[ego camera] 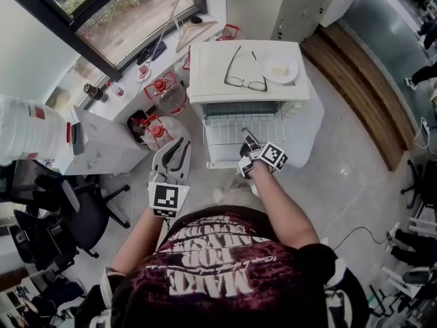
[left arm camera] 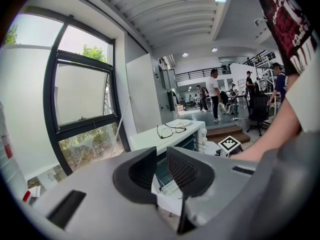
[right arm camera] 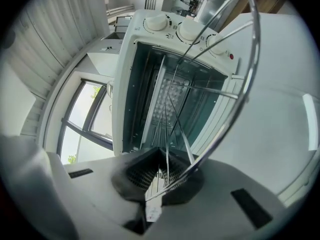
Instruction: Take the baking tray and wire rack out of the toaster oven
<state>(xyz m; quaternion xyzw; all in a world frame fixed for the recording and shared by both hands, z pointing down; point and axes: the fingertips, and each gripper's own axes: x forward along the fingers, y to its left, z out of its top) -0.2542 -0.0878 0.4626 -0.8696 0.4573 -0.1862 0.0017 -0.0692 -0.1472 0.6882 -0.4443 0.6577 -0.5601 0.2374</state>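
The white toaster oven (ego camera: 246, 70) stands open in front of me. Its wire rack (ego camera: 235, 130) is drawn partly out over the lowered door. My right gripper (ego camera: 246, 141) is shut on the rack's front bar. In the right gripper view the rack's rim (right arm camera: 256, 49) curves up from the closed jaws (right arm camera: 162, 176) toward the oven cavity (right arm camera: 170, 99). I cannot make out a baking tray inside. My left gripper (ego camera: 176, 152) hangs left of the oven, open and holding nothing (left arm camera: 161, 170); the oven (left arm camera: 172, 136) shows beyond it.
Black glasses (ego camera: 244, 80) and a white plate (ego camera: 280, 67) lie on the oven's top. Water jugs with red caps (ego camera: 164, 91) stand at the left by the window. A white cabinet (ego camera: 102, 145) and a black office chair (ego camera: 75, 217) are at my left.
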